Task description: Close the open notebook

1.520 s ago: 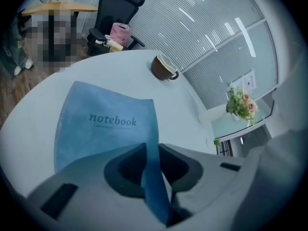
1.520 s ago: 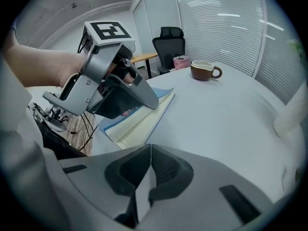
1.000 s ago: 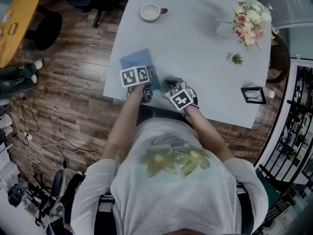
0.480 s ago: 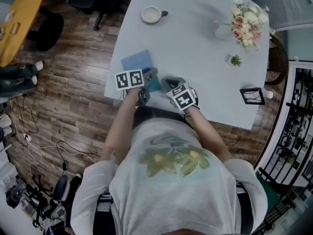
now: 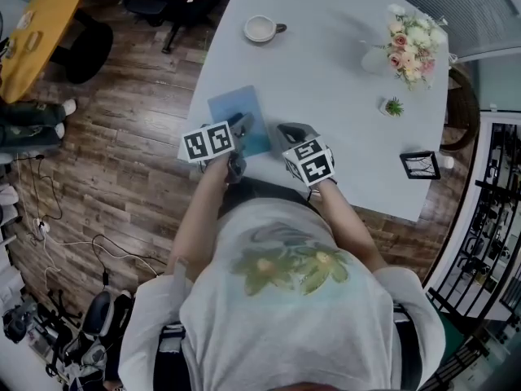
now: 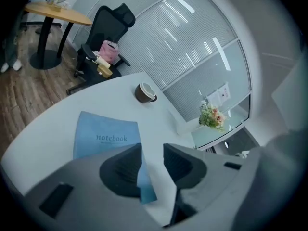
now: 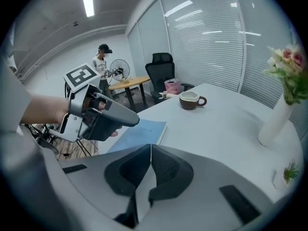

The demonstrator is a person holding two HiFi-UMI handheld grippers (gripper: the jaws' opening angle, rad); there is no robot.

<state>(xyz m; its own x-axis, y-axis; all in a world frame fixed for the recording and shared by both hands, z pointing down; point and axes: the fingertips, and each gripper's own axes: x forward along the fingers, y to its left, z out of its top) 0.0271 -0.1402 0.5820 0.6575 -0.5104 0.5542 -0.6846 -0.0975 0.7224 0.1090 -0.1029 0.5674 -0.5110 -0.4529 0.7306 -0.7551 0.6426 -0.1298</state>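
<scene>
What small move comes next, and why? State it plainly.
Probably draw both grippers back off the table. The notebook lies flat with its blue cover up, so it looks closed already. The left gripper has its jaws apart, though they have just been closing a little, with nothing between them; the right gripper is shut and empty.

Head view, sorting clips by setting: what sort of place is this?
Probably an office or meeting room: a large white table with a blue notebook and a mug, a black office chair beside it, and glass walls with slatted blinds.
</scene>
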